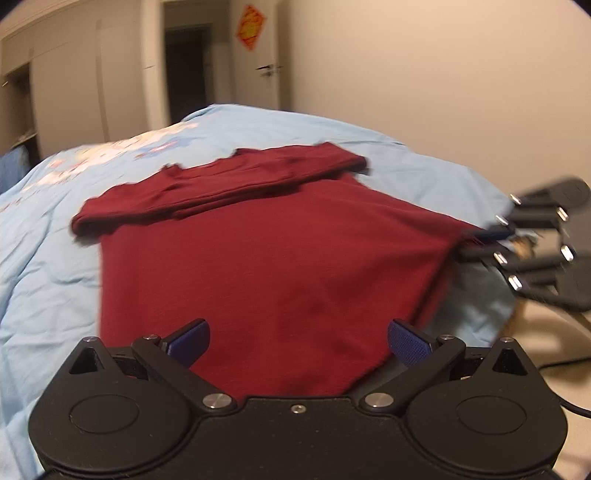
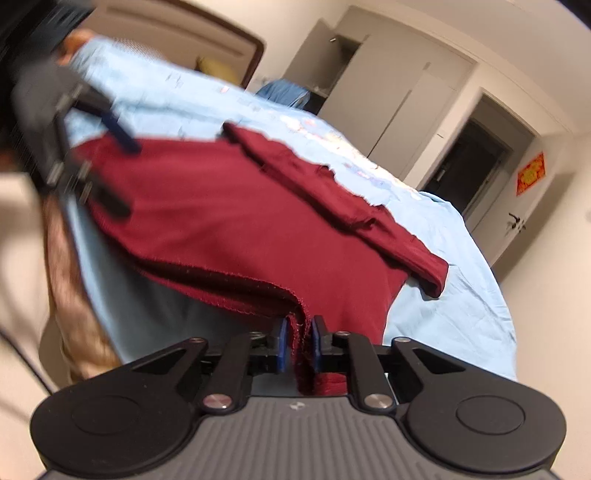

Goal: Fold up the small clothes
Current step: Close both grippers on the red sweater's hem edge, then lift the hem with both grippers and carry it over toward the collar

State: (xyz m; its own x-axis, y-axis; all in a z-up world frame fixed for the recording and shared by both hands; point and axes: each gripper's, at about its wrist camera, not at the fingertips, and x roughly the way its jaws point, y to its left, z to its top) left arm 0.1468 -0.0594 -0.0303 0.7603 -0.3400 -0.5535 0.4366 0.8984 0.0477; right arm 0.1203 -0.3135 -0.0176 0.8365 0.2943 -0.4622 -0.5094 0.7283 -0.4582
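Dark red garment [image 1: 266,258], a small knit top, spread on a light blue bedsheet [image 1: 48,236] with both sleeves folded across its upper part in a long band. Hem edge raw-looking, fine stitching along it in the right wrist view; two layers of cloth there. Fabric smooth across the body, a few soft creases near the sleeves.

Sheet wrinkled, printed with a pale pattern toward the far end. Beyond the bed — cream wardrobe doors [image 1: 74,74], a dark open doorway [image 1: 186,70], a closed door with a lever handle [image 1: 269,69] and a red diamond-shaped paper decoration [image 1: 252,26] on it. Plain beige wall to the right. A blue bundle [image 2: 284,93] at the far side of the bed in the right wrist view, blurred.

Left gripper [image 1: 298,341] spread wide, blue pads apart, poised over the near hem of the garment with the cloth lying between and beneath the fingers — not pinched. Right gripper [image 2: 300,341] closed narrow on a lower corner of the garment, the bunched red hem clamped between its blue pads and lifted slightly off the sheet near the bed's edge. Both views motion-blurred.
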